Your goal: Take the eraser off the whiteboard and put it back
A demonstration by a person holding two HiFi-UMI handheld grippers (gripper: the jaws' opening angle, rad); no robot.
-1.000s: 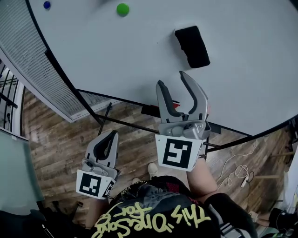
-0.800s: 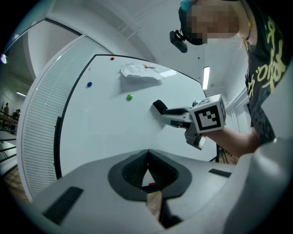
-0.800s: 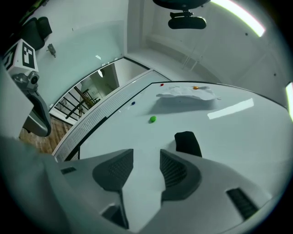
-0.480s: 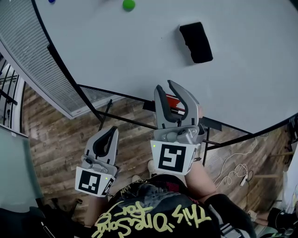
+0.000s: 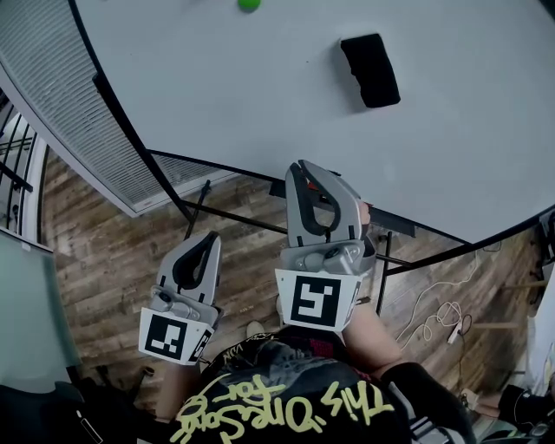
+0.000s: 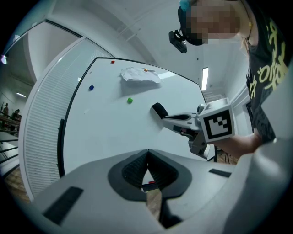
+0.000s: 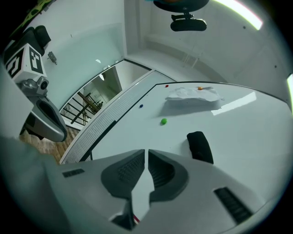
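The black eraser point(image 5: 370, 71) sticks to the whiteboard point(image 5: 260, 104); it also shows in the left gripper view as the eraser point(image 6: 160, 110) and in the right gripper view as the eraser point(image 7: 200, 146). My right gripper point(image 5: 308, 166) hangs below the board's lower edge, well short of the eraser. Its jaws have just been closing and now stand shut with nothing between them, as the right gripper point(image 7: 146, 151) shows. My left gripper point(image 5: 211, 236) is lower and to the left, shut and empty; its tips meet in its own view point(image 6: 147, 151).
A green magnet point(image 5: 249, 3) and a crumpled sheet of paper point(image 7: 192, 94) are on the board above the eraser. A marker tray with a red marker point(image 5: 328, 194) runs under the board. A slatted panel point(image 5: 52, 104) stands at left. A white cable point(image 5: 438, 316) lies on the wooden floor.
My right gripper has drawn back and down from the board, and its jaws went from wide open to shut. The eraser stays on the board. My left gripper has not moved.
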